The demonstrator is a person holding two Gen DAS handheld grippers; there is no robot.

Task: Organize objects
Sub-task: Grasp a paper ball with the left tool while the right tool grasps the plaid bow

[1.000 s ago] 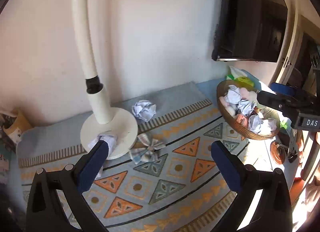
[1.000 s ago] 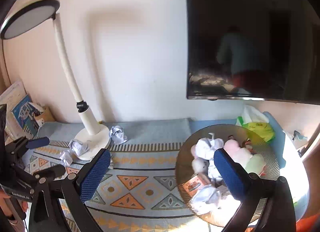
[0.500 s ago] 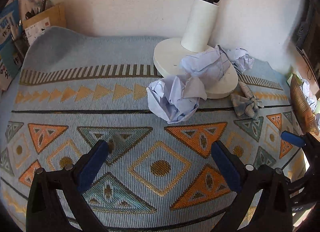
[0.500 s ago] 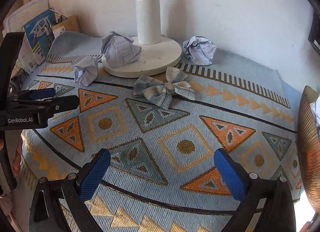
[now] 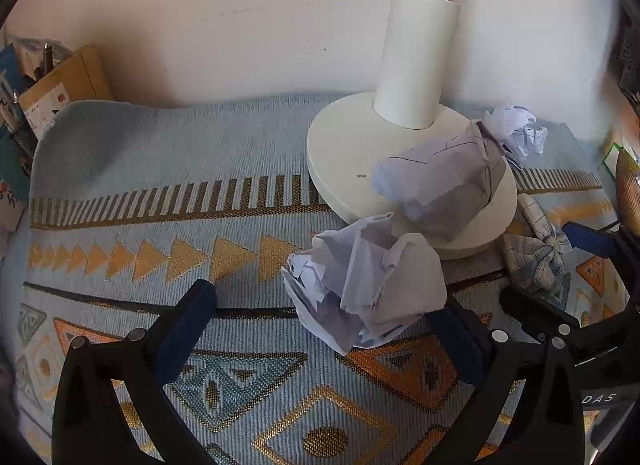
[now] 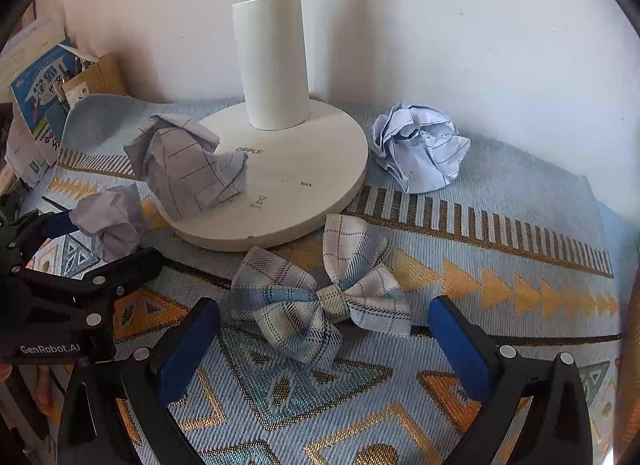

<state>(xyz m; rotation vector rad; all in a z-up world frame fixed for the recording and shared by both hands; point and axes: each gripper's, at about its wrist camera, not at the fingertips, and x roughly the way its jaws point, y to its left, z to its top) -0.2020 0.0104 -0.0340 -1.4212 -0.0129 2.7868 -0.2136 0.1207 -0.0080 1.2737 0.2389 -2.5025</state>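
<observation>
My left gripper [image 5: 320,325] is open just above the patterned mat, its blue pads on either side of a crumpled white paper ball [image 5: 364,285]. A second paper ball [image 5: 444,181] lies on the white lamp base [image 5: 344,153], and a third paper ball [image 5: 516,133] sits behind it by the wall. My right gripper [image 6: 324,337] is open around a blue plaid fabric bow [image 6: 320,297] lying in front of the lamp base [image 6: 304,185]. The right wrist view also shows the left gripper [image 6: 72,261] at a paper ball [image 6: 112,221], the gridded ball [image 6: 188,165] and the far ball [image 6: 420,149].
The lamp post [image 6: 272,65] rises from the base close to the white wall. Books and a cardboard box [image 6: 48,81] crowd the left end of the mat [image 6: 500,245]. A wicker basket edge [image 5: 630,185] shows at the far right of the left wrist view.
Both grippers have dropped low and moved forward. The left now brackets the near paper ball; the right has closed in on the plaid bow. Both stay open.
</observation>
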